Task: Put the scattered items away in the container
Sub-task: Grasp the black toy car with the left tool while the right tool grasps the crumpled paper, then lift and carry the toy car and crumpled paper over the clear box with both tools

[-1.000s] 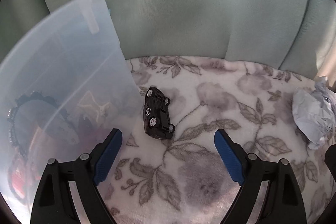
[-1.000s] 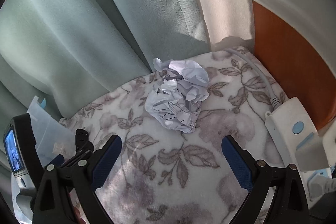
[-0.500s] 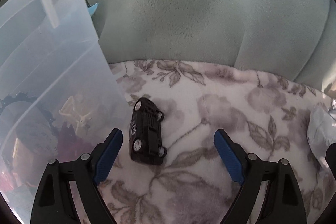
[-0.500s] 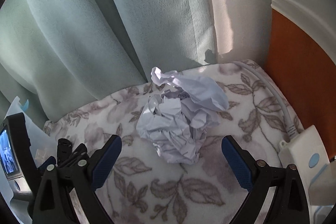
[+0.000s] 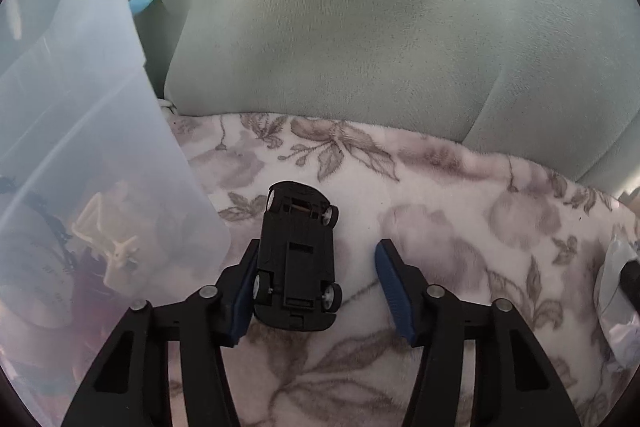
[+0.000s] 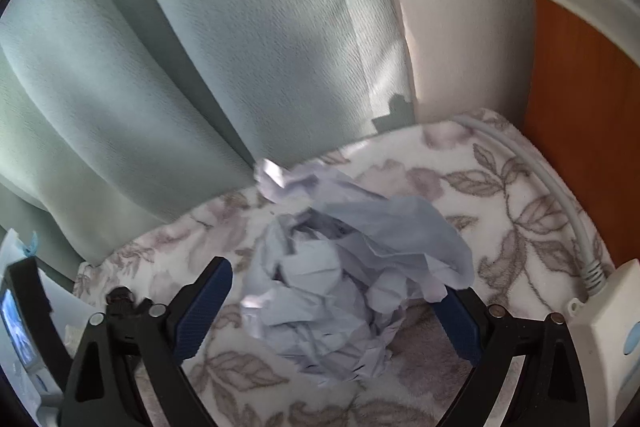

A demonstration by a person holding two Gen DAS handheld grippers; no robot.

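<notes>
Toy car [image 5: 296, 255] nearer, paper ball [image 6: 352, 287] hides pad (right)

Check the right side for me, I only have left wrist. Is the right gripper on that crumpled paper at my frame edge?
Observer: Not clamped. The right gripper has its jaws open, one either side of the crumpled pale blue paper ball.
Operator: Anything close on its right?
Observer: A white plastic box with a thick white cable lies on the floral blanket, just right of the jaws.
Operator: Behind that?
Observer: An orange-brown wooden panel.
</notes>
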